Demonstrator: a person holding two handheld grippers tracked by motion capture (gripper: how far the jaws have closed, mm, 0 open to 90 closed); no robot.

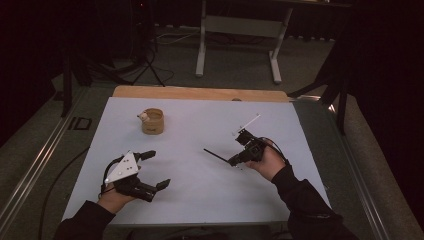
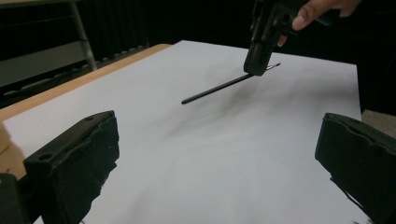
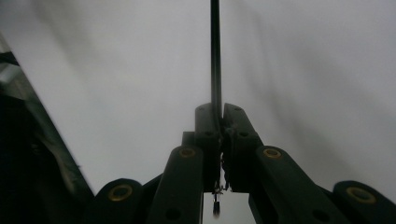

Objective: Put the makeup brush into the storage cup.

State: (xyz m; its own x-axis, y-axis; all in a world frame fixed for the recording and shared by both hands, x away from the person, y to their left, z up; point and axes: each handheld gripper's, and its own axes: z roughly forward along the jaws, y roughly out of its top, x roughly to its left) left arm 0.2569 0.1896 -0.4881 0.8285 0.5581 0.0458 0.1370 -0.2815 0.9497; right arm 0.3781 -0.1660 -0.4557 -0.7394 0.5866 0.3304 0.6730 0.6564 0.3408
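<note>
The black stick [image 3: 215,56], one thin rod, sits pinched between the right gripper [image 3: 216,116]'s closed jaws near one end, its length running out ahead of the fingers over the white table [image 1: 200,200]. It looks light, stiff and apt to pivot, so a mid-length grip would steady it. The left gripper [image 1: 154,170] hangs wide open and empty. One wooden cup [image 1: 152,121] stands well beyond.

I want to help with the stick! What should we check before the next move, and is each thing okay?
1. Right gripper shut on the thin black stick: ok.
2. Stick lifted off the white sheet, not dragging: cannot tell.
3. Left gripper open and holding nothing: ok.
4. Left gripper apart from the stick: ok.
5. Wooden cup upright at the far left of the sheet, away from both grippers: ok.
6. What is inside the cup: cannot tell.
</note>
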